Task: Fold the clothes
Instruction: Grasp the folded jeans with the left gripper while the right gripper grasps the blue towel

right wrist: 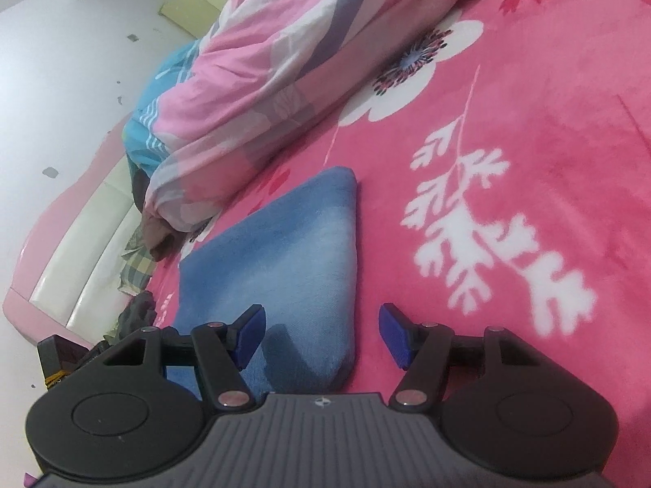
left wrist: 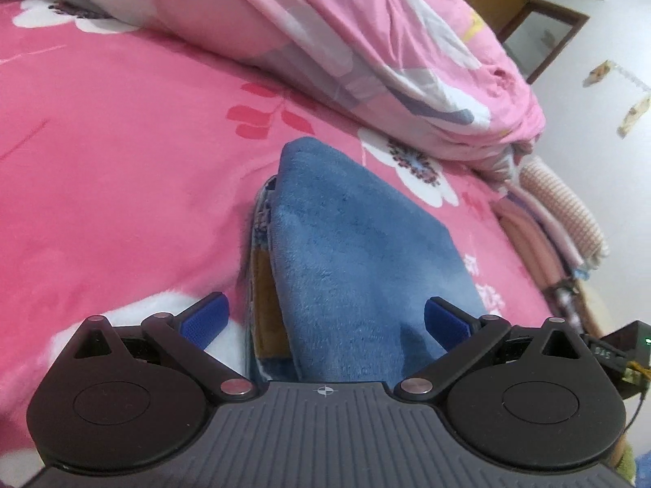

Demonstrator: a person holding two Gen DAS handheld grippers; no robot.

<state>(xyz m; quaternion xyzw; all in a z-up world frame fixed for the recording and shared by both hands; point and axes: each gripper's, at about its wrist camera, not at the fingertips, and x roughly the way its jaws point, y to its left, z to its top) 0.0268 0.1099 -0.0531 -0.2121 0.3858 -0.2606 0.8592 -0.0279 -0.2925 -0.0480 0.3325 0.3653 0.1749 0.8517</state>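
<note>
A folded blue fleece garment (left wrist: 358, 244) is seen lying flat on a bed covered by a pink floral blanket (left wrist: 122, 162), near the bed's head edge, where a rumpled pink duvet (left wrist: 366, 40) is heaped along the padded headboard (right wrist: 81, 252). The left tongs (left wrist: 325, 317) are held spread above the garment's near end, their blue pads clear of the cloth. The right tongs (right wrist: 321, 333) are likewise held apart over the garment's near corner, with nothing pinched; one pad (right wrist: 250, 335) is seen over the fleece, the other over the blanket. A brown and patterned layer (left wrist: 264, 293) is exposed at the garment's folded side.
</note>
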